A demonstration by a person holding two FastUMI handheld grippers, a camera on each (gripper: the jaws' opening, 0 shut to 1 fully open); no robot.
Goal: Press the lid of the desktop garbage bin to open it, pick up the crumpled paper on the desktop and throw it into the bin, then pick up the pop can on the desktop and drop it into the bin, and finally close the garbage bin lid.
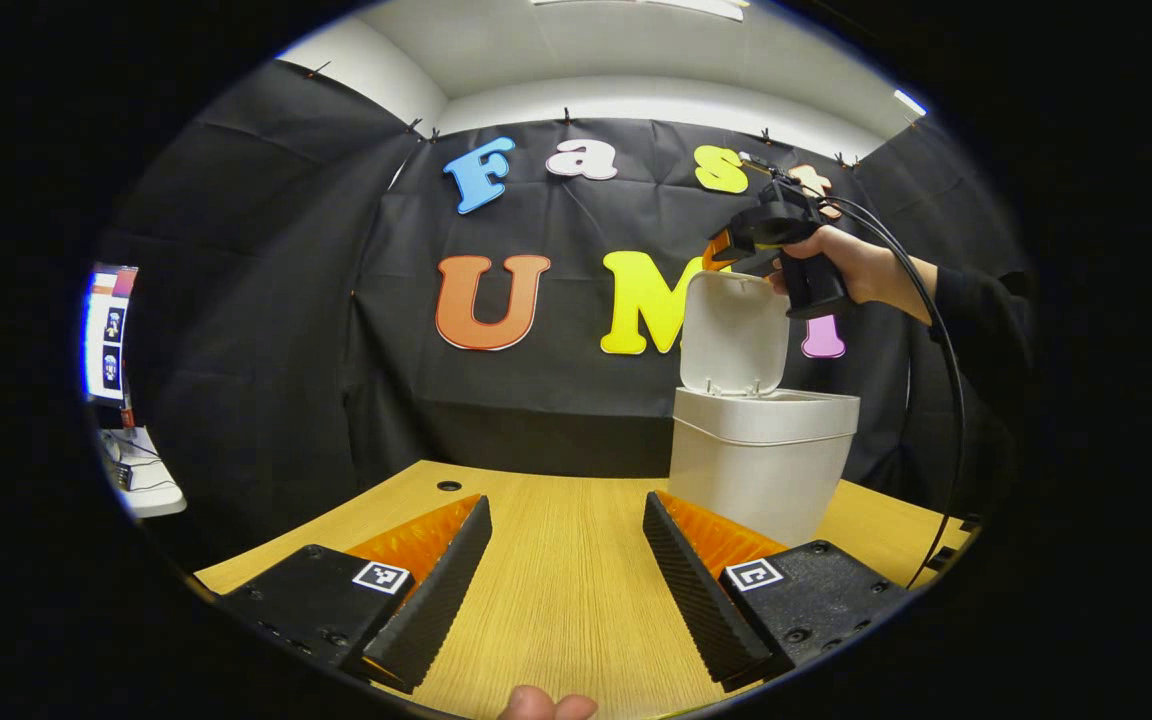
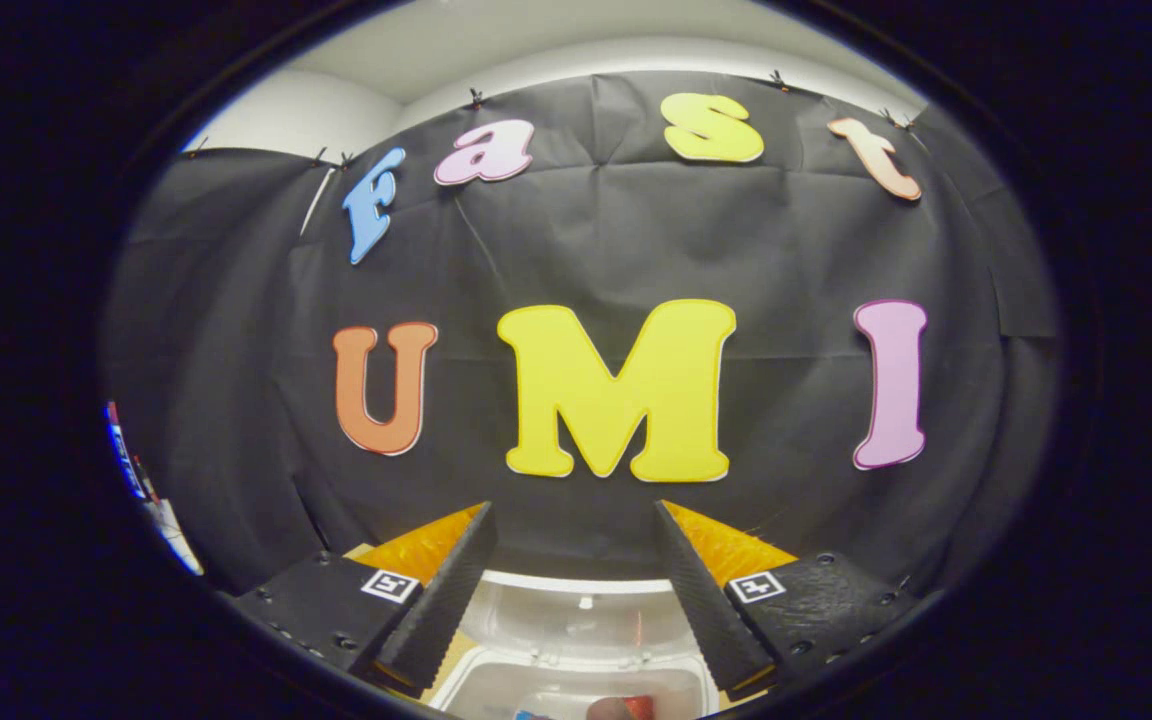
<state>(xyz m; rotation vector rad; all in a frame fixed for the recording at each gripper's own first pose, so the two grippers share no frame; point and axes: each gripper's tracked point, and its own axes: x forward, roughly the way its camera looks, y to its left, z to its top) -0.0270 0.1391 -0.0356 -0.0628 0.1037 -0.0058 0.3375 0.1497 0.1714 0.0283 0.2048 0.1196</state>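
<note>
Two claws are at work, both spread and empty; the left claw [image 1: 568, 560] hovers low over the table [image 1: 566, 620], while the right claw [image 2: 570, 590], seen in the left gripper view in a hand [image 1: 856, 265], hangs above the bin [image 1: 761, 460], just beside the upright lid [image 1: 734, 335]. Something red, likely the pop can [image 2: 626, 708], lies inside the bin. Closing is probably next; a push from the wrong side could tip the light bin or slide it along the table; a weak press might leave the lid unlatched.
</note>
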